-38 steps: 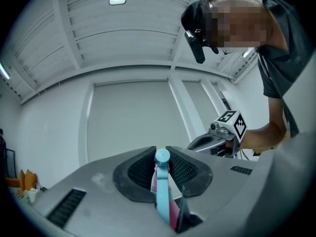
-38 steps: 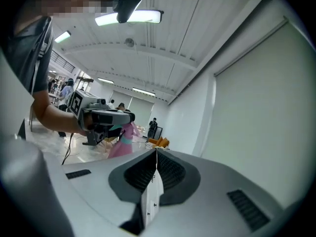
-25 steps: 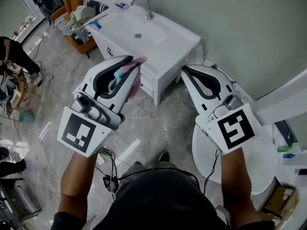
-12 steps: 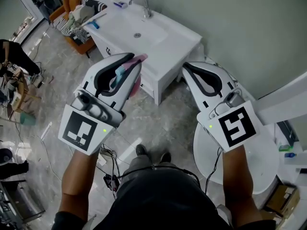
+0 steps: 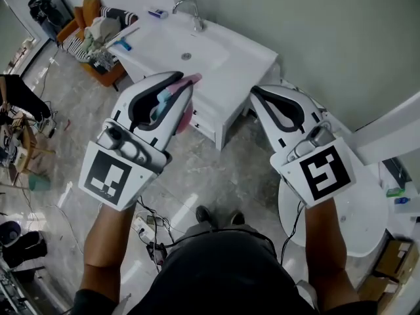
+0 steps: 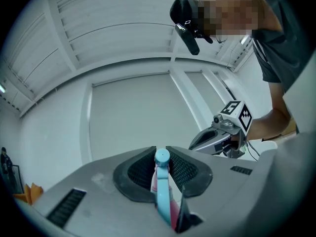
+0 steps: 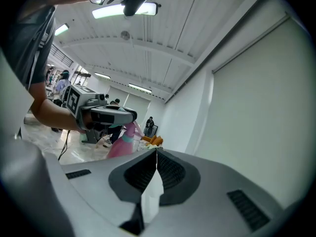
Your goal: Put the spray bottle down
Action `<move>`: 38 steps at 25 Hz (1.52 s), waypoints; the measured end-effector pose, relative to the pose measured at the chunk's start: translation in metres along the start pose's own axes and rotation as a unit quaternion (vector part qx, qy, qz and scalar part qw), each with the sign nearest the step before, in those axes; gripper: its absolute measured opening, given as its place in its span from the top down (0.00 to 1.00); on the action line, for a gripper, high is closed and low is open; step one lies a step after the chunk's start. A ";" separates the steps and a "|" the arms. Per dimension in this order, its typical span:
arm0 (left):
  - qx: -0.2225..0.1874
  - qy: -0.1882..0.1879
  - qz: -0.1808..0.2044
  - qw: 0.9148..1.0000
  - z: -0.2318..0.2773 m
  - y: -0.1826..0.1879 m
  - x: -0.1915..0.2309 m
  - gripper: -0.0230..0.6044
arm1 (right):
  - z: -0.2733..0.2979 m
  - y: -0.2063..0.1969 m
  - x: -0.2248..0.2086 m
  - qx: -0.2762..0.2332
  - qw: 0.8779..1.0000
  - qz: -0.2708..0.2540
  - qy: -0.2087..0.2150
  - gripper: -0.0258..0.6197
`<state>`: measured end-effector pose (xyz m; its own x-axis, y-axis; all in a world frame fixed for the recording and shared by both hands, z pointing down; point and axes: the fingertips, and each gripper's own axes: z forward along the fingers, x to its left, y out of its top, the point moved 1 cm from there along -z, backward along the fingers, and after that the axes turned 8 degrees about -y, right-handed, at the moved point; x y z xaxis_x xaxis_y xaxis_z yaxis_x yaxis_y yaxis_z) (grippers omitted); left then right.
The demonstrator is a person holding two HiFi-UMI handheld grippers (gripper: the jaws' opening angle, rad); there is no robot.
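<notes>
Pink plastic and a blue trigger are all that shows of the spray bottle [image 5: 161, 101] in the head view; the white shell of the left gripper [image 5: 182, 84] hides the rest. In the left gripper view the bottle [image 6: 162, 191] runs off the bottom edge, so its base cannot be seen. Both hands are hidden under the marker cubes [image 5: 108, 176], and only the bare forearms [image 5: 108, 238] show behind them.

Each gripper is held out in front of the person, roughly level, side by side and well apart, above the marbled floor [image 5: 216, 176]. The left one's padded jaws are clamped on the bottle's neck, blue head between the pads, with the bottle in the air against the front edge of the white washbasin cabinet [image 5: 230, 61]. The right gripper [image 5: 253, 96] has its jaws [image 7: 156, 152] pressed together with nothing between them; from its own view the left gripper [image 7: 101, 115] and the pink bottle [image 7: 122, 143] hanging under it show off to the side.

Count: two grippers, one spray bottle, one cabinet with one tap [image 5: 190, 8].
</notes>
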<state>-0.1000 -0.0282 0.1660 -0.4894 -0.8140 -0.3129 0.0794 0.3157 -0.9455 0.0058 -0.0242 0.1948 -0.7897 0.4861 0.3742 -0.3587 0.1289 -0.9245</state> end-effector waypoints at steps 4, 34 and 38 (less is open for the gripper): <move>-0.008 -0.013 -0.005 1.000 -0.009 -0.008 0.028 0.87 | 0.028 0.007 0.008 0.007 1.000 -0.002 -0.011 0.95; 0.017 0.036 -0.025 0.999 0.121 -0.069 0.138 0.87 | 0.155 -0.052 -0.116 0.008 0.999 0.013 0.045 0.95; 0.018 0.037 -0.023 0.999 0.121 -0.067 0.133 0.87 | 0.153 -0.054 -0.119 0.006 0.999 0.013 0.043 0.95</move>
<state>-0.0653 -0.2168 0.1766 -0.5553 -0.7890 -0.2631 0.0867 0.2597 -0.9618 0.0428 -0.2208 0.2110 -0.7527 0.5624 0.3423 -0.3453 0.1054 -0.9325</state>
